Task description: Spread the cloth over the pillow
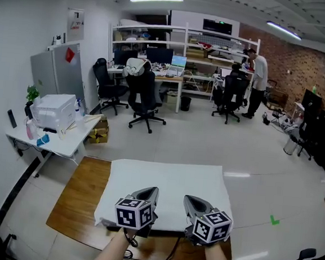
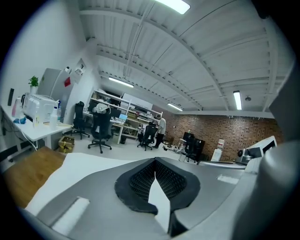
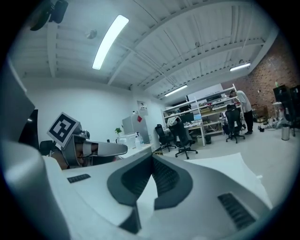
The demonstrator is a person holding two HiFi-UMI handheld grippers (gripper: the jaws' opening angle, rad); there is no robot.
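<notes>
White cloth [image 1: 166, 181] lies flat on a wooden table [image 1: 80, 196]. Left gripper [image 1: 150, 192] and right gripper [image 1: 191, 201] each pinch its near edge (jaws closed on fabric). Best handled with level grips and the cloth taut.

The cloth [image 1: 165, 192] looks matt and smooth, the table [image 1: 80, 198] bare wood.

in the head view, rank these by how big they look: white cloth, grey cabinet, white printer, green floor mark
Largest to smallest:
1. white cloth, though it also lies nearest the camera, which inflates it
2. grey cabinet
3. white printer
4. green floor mark
</notes>
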